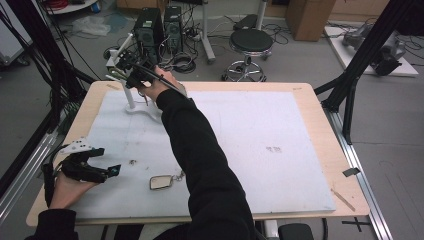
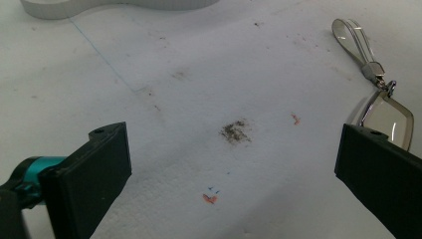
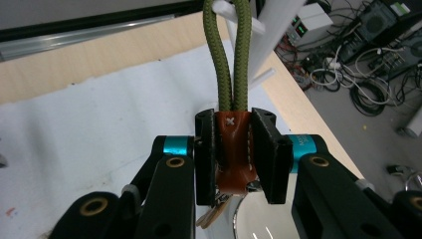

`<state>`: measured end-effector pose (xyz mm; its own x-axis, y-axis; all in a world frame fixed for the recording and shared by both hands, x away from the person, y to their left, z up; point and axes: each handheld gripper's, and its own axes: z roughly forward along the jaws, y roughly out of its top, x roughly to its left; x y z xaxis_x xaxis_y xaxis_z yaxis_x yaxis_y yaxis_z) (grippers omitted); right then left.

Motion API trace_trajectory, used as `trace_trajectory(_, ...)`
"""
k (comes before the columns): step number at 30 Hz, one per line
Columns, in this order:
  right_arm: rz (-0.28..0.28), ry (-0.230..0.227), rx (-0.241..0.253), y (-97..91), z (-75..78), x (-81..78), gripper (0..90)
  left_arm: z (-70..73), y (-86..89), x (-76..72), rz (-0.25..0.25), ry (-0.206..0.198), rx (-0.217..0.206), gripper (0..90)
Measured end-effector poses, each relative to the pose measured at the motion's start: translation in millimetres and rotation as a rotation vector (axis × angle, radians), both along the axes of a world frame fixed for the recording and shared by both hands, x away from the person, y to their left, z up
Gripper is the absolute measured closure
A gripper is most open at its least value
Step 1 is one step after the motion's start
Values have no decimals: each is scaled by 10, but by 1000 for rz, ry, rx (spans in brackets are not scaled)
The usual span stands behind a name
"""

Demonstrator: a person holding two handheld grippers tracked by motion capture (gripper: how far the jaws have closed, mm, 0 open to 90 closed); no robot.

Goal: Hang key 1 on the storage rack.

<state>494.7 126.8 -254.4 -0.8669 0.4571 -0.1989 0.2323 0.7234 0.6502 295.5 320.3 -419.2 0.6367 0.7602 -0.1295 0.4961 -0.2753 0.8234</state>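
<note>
Keychain tab (image 3: 233,152) (brown leather, green cord) | right gripper (image 3: 235,154): clamped on it | left gripper (image 2: 229,164): jaws spread, empty

No legible text or labels anywhere

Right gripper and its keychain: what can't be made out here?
- High view: the right gripper is small and dark; its jaws can't be made out.
- Right gripper view: the bottom edge cuts off the keys under the brown leather tab.
- Right gripper view: the olive cord loop runs off the top edge at the white stand.
</note>
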Motion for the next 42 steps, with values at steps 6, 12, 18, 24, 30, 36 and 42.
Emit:
trace_trajectory(6, -19, 5, -4, -7, -52, 58, 725, -7, -3, 8, 1, 2, -1, 17)
trace_trajectory(12, -32, 1, -16, 38, -126, 90, 716, -8, -2, 11, 1, 3, 1, 17)
trace_trajectory(18, -58, 16, -14, 73, -224, 162, 687, -6, -1, 2, 2, 3, 2, 17)
trace_trajectory(24, -78, 62, -19, -44, -312, 204, 509, -8, -2, -6, 3, 14, -1, 17)
trace_trajectory(30, -136, 77, 28, -271, -294, 237, 269, -7, -12, -25, 3, 14, 1, 17)
trace_trajectory(36, -150, 61, 33, -526, -266, 225, 6, -28, -10, -7, 11, 25, 9, 17)
trace_trajectory(42, -159, 69, 26, -855, -258, 171, 5, -37, -5, 9, 14, 27, 10, 17)
